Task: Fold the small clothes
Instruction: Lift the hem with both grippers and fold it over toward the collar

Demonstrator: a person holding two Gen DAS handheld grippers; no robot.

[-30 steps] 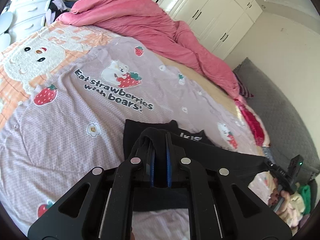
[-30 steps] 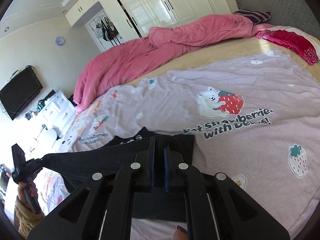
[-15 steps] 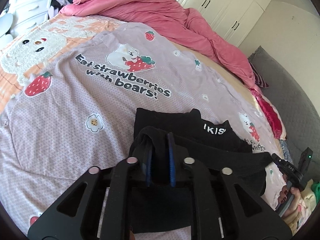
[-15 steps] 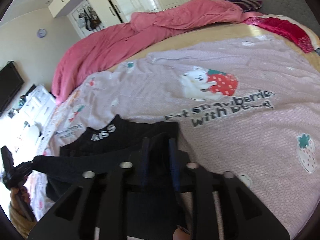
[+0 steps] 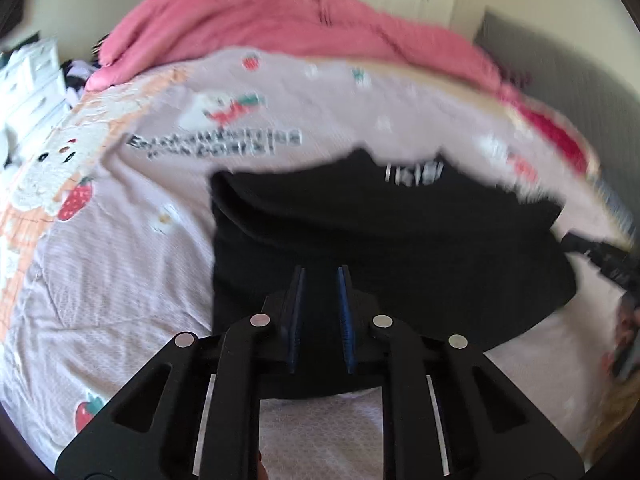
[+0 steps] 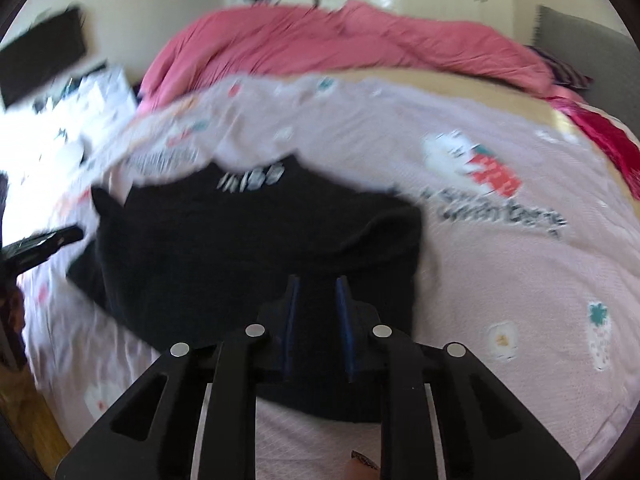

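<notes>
Fold step, release phase: left tongs [image 5: 320, 312] slightly apart, right tongs [image 6: 318, 320] closing on nothing, both over the near edge of the black top [image 5: 380, 232] on the bed [image 5: 120, 260]; next move needs a fresh hold for another fold.

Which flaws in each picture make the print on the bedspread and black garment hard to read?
Left wrist view: motion blur smears the lettering on the bedspread and the white print on the black garment; fisheye curves the edges. Right wrist view: same blur, plus blown-out glare over the white furniture at left.
</notes>
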